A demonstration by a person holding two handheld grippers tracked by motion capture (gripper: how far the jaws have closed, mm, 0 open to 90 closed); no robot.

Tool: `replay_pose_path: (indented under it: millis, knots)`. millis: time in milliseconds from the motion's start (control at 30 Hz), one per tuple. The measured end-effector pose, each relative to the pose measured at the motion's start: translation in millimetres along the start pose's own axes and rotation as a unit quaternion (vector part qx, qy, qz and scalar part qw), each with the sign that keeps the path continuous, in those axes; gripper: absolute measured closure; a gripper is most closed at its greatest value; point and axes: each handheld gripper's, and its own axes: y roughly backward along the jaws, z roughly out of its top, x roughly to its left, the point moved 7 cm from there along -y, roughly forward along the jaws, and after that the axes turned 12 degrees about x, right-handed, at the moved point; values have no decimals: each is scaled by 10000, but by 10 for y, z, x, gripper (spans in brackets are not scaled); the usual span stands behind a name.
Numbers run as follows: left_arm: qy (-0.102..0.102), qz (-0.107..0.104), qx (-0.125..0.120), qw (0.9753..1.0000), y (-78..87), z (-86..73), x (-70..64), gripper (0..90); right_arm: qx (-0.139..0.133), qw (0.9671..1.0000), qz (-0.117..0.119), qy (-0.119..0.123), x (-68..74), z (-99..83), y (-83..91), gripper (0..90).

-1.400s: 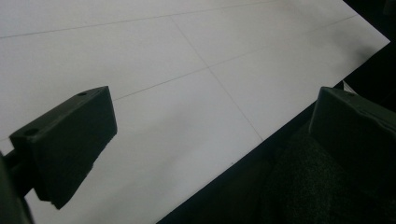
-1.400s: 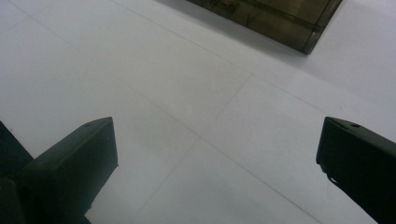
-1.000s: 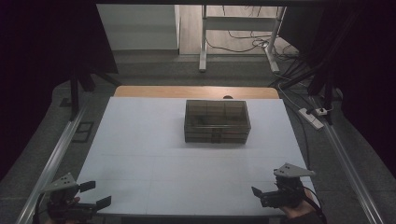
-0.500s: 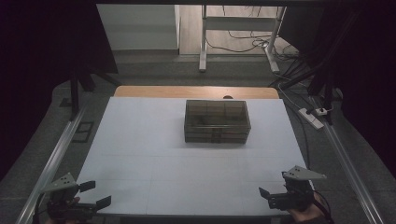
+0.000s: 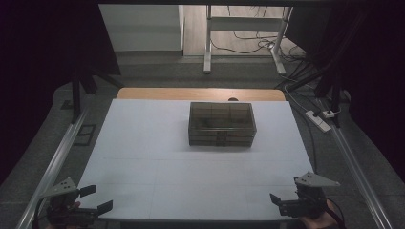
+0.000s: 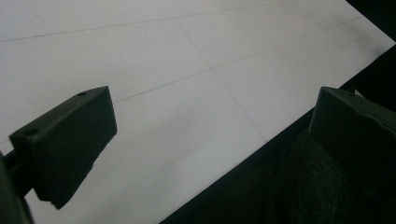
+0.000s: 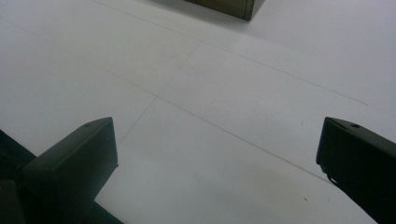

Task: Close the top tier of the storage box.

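High view: the white worktop (image 5: 143, 157) is lying under a dark see-through box (image 5: 221, 124), which is sitting shut toward the far middle. Both tongs are hovering at the near edge, well apart from it: left tongs (image 5: 96, 199) spread wide and empty, right tongs (image 5: 282, 202) likewise released, gripping nothing.

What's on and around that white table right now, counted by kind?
Clear compartment box: 1
Hand-held grippers: 2, the left gripper and the right gripper, both at the near edge with fingers apart
White table: 1
Total: 4
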Motion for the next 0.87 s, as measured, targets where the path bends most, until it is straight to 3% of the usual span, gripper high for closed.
replay_pose_path:
  millis: [533, 867]
  knots:
    - [-9, 23, 15, 10000, -2, -5, 0, 0, 193, 9997, -131, -54, -41, -76, 20, 0]
    - [-6, 17, 28, 10000, -7, 2, 0, 0, 528, 9982, -263, -142, -62, -142, -9, 0]
